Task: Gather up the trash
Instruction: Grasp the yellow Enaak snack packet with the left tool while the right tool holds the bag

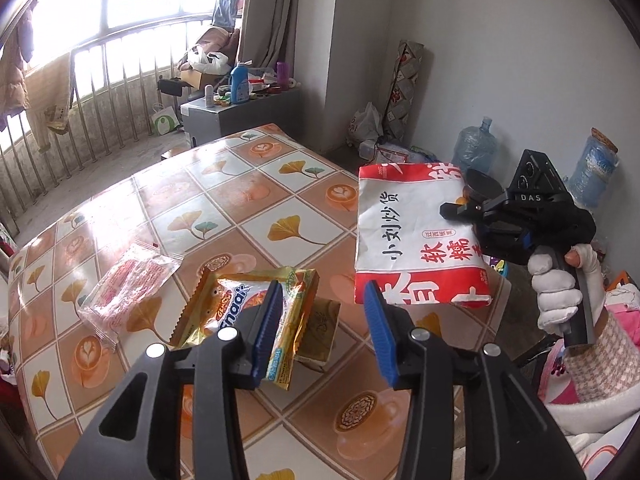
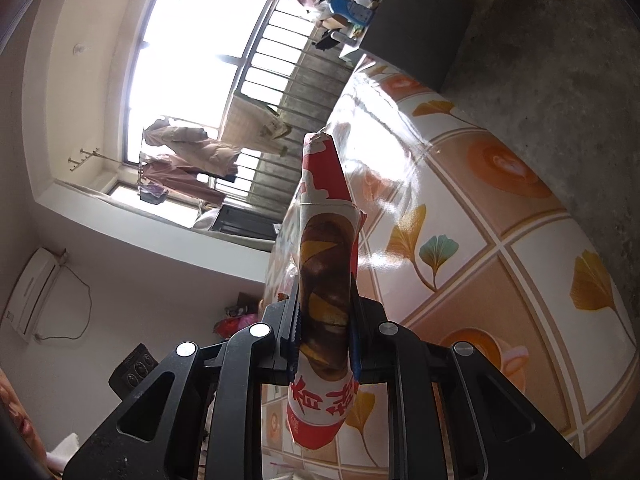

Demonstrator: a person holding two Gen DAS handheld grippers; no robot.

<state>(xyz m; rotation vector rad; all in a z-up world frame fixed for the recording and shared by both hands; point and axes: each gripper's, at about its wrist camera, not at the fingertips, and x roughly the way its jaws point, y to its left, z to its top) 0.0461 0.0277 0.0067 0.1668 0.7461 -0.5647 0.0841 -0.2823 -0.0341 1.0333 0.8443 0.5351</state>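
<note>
A blue detergent bottle (image 1: 239,83) is being kept on a cluttered grey cabinet (image 1: 224,114) by the railing, clothes (image 2: 188,148) are being hung at the window, and two water jugs (image 1: 476,147) are being stored against the wall. An air conditioner (image 2: 34,292) is mounted higher up.

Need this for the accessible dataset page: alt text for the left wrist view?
The open left gripper hovers over a tiled-pattern table above a yellow snack wrapper, with a clear pink wrapper beside it. To the right, a gloved hand's right gripper holds up a red-and-white paper bag.
</note>
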